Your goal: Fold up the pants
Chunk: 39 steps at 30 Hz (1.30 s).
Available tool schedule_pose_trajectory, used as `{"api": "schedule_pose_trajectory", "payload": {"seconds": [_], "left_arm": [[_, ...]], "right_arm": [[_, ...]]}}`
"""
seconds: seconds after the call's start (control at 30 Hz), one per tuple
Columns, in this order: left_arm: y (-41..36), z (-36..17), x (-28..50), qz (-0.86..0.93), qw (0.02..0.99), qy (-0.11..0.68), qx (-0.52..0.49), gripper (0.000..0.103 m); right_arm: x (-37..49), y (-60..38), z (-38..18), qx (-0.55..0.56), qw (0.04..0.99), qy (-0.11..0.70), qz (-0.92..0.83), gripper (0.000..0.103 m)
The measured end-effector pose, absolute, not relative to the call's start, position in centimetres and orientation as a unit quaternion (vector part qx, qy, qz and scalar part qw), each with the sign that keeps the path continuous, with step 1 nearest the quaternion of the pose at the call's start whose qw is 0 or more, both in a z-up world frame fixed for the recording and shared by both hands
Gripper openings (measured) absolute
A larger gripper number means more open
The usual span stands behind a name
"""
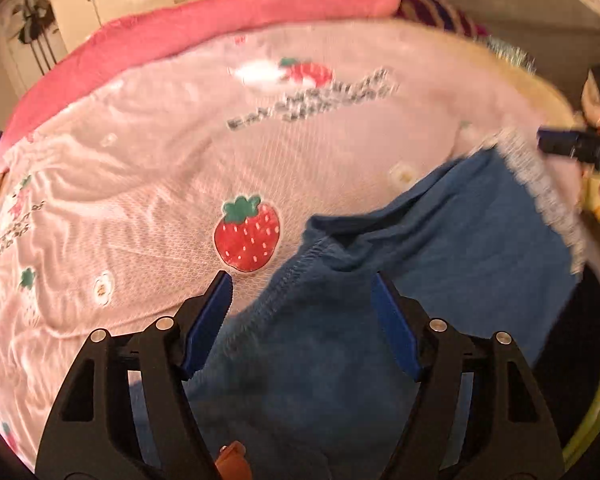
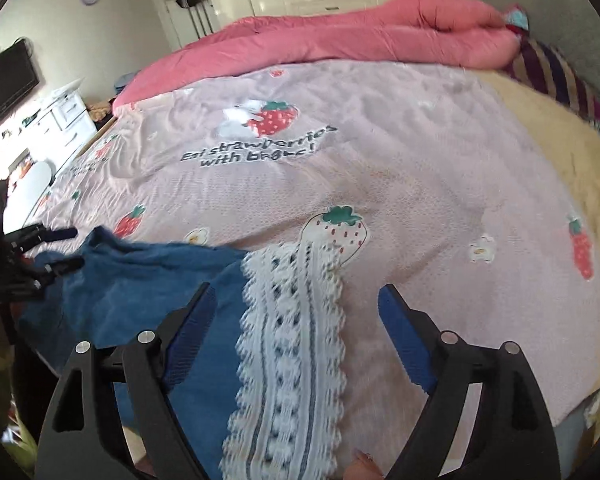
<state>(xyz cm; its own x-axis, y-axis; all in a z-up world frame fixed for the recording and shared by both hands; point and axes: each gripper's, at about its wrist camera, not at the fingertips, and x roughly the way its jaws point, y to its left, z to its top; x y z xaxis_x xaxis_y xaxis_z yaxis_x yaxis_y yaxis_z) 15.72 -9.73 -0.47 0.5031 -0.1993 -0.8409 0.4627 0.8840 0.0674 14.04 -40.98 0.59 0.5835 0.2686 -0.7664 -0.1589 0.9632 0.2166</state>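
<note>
Blue pants (image 1: pixel 440 248) lie lower right of frame on the pink bedsheet (image 1: pixel 148 168), left gripper (image 1: pixel 302 292) & right gripper (image 2: pixel 296 304) both spread wide w/ nothing held, so the loose lace trim (image 2: pixel 288 340) could bunch or slip from a shallow pinch.

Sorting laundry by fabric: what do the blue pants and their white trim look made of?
Blue pants: soft matte knit, probably cotton jersey; it drapes in loose folds with an overlocked seam. White trim: openwork lace, seemingly crochet-style, with holes and a scalloped edge.
</note>
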Motion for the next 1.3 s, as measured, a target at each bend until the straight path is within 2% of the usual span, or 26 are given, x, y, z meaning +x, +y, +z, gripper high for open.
{"api": "schedule_pose_trajectory", "payload": {"seconds": [0.03,0.07,0.1,0.13,0.17,0.2,0.27,0.4,0.5,0.57,0.6,0.63,0.67,0.7,0.77,0.87,1.0,1.07,1.3], "left_arm": [[-9.8,-0.9,16.2,-0.192,0.853,0.463,0.145,0.06],[-9.9,-1.4,16.9,-0.197,0.849,0.47,0.139,0.048],[-9.8,-1.6,17.2,-0.203,0.848,0.473,0.127,0.041],[-9.7,-1.8,17.7,-0.21,0.846,0.478,0.112,0.025],[-9.6,-2.0,18.1,-0.214,0.844,0.481,0.103,0.015],[-9.6,-2.2,18.6,-0.218,0.841,0.486,0.096,0.012],[-9.5,-2.4,19.5,-0.213,0.839,0.494,0.084,0.011],[-8.8,-2.2,21.2,-0.218,0.837,0.5,0.044,0.011],[-9.6,-3.7,21.3,-0.205,0.833,0.508,0.074,0.012],[-9.9,-4.2,21.0,-0.199,0.838,0.499,0.091,0.015],[-9.9,-4.2,20.8,-0.193,0.844,0.493,0.092,0.017],[-9.8,-4.1,20.6,-0.184,0.849,0.486,0.096,0.025],[-9.7,-4.1,20.5,-0.175,0.853,0.481,0.1,0.036],[-9.6,-3.9,20.3,-0.16,0.86,0.473,0.106,0.04],[-9.3,-3.3,19.8,-0.154,0.868,0.46,0.1,0.041],[-9.5,-1.7,18.1,-0.129,0.889,0.425,0.108,0.041],[-10.0,0.7,15.9,-0.124,0.907,0.387,0.108,0.048],[-10.5,1.7,14.6,-0.13,0.91,0.377,0.111,0.057],[-12.7,2.6,11.1,-0.142,0.911,0.363,0.135,0.065]], "right_arm": [[14.8,-41.2,0.2,0.077,0.884,0.445,0.121,0.082],[15.5,-41.5,-0.1,0.092,0.88,0.449,0.122,0.082],[15.8,-41.5,-0.4,0.104,0.876,0.454,0.126,0.079],[16.3,-41.5,-0.7,0.114,0.871,0.459,0.134,0.074],[16.9,-41.5,-1.3,0.122,0.864,0.466,0.145,0.049],[17.2,-41.3,-1.6,0.124,0.86,0.472,0.147,0.024],[17.5,-41.3,-1.9,0.104,0.865,0.472,0.137,0.015],[17.2,-41.0,-2.0,0.083,0.877,0.456,0.127,0.015],[17.5,-39.5,-3.4,0.024,0.881,0.459,0.111,0.016],[17.5,-39.0,-3.7,0.005,0.883,0.456,0.108,0.021],[17.4,-39.1,-3.7,-0.004,0.885,0.455,0.099,0.029],[17.3,-39.3,-3.5,-0.01,0.887,0.453,0.09,0.034],[17.2,-39.4,-3.3,-0.011,0.888,0.452,0.085,0.045],[16.9,-39.8,-2.7,-0.004,0.891,0.447,0.083,0.05],[15.8,-40.3,-1.4,0.015,0.899,0.426,0.097,0.052],[12.7,-39.7,0.7,0.01,0.914,0.387,0.123,0.063],[9.9,-37.6,1.2,-0.01,0.909,0.386,0.158,0.068],[9.1,-36.5,0.9,-0.016,0.901,0.396,0.178,0.07],[6.9,-33.5,-1.1,-0.033,0.875,0.436,0.209,0.073]]}}
